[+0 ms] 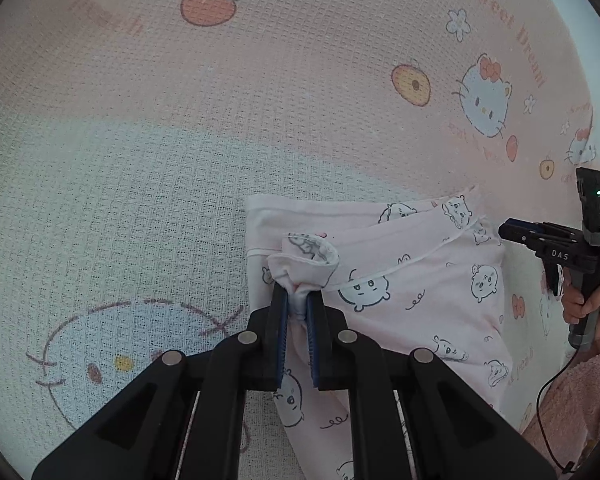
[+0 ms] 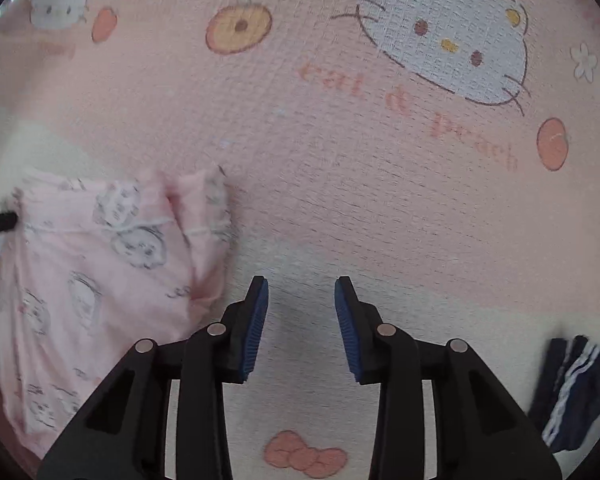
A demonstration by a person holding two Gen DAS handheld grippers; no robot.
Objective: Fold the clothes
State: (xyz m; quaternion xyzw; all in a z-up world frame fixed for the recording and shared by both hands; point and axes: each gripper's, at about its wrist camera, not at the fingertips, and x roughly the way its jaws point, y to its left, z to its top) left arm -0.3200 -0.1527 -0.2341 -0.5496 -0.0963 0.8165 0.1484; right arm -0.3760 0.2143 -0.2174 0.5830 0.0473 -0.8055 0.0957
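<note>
A pink garment (image 1: pixel 412 280) printed with small cartoon faces lies partly folded on the bedspread. My left gripper (image 1: pixel 298 300) is shut on a bunched corner of it, and the pinched cloth curls up above the blue pads. In the right wrist view the same pink garment (image 2: pixel 100 264) lies at the left, blurred. My right gripper (image 2: pixel 301 292) stands open over bare bedspread just right of the garment's edge, with nothing between its fingers. The left wrist view shows the right gripper (image 1: pixel 512 232) off the garment's right edge, a hand (image 1: pixel 588 304) on its handle.
A pink and white waffle bedspread (image 1: pixel 180 140) with cartoon cats and peaches covers the whole surface. A dark navy garment with white stripes (image 2: pixel 576 392) lies at the lower right of the right wrist view. A fluffy pink sleeve (image 1: pixel 572 412) shows beside a black cable.
</note>
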